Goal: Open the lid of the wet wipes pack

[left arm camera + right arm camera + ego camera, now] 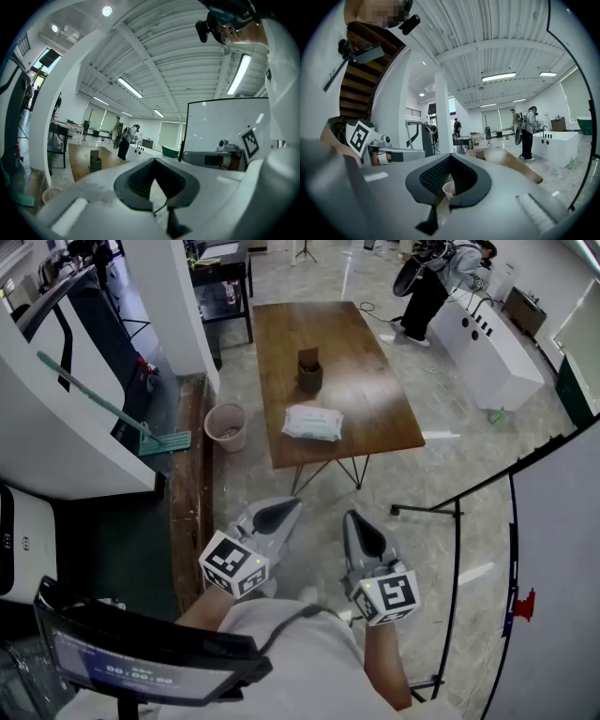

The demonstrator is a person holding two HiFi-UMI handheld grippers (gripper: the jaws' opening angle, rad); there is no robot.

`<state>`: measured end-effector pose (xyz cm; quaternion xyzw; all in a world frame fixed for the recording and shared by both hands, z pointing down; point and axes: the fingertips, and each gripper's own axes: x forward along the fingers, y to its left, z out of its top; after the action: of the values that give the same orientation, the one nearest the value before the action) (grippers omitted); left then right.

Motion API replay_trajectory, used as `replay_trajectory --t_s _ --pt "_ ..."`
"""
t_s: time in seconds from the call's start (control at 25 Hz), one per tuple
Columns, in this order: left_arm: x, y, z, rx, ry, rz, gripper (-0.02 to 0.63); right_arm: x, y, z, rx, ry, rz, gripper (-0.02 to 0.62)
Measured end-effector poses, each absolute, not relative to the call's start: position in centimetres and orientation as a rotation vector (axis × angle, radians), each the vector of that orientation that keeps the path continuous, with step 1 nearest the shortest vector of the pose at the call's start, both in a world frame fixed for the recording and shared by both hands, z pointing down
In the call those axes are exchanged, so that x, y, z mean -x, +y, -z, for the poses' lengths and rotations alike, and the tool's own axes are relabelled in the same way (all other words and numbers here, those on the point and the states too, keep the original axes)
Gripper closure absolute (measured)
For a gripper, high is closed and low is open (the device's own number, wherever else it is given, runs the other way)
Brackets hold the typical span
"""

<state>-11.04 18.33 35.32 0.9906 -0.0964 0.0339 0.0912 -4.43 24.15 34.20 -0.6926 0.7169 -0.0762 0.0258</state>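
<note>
Wooden table (328, 371) ahead in all views, left gripper (289, 507) and right gripper (356, 521) well short of it, jaws of each pressed together on nothing in their own views. Wet wipes pack (312, 423) flat near the table's close end, picked out by the head view only.

The wet wipes pack (312, 423) shows too small to tell whether its lid is open or shut.
</note>
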Motion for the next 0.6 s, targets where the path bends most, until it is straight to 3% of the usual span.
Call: replay_trajectory --t_s 0.6 --pt "11.02 17.98 -35.18 -2.951 -0.319 -0.111 0.601 4.70 24.32 -33.88 2.069 2.242 0.249 0.588"
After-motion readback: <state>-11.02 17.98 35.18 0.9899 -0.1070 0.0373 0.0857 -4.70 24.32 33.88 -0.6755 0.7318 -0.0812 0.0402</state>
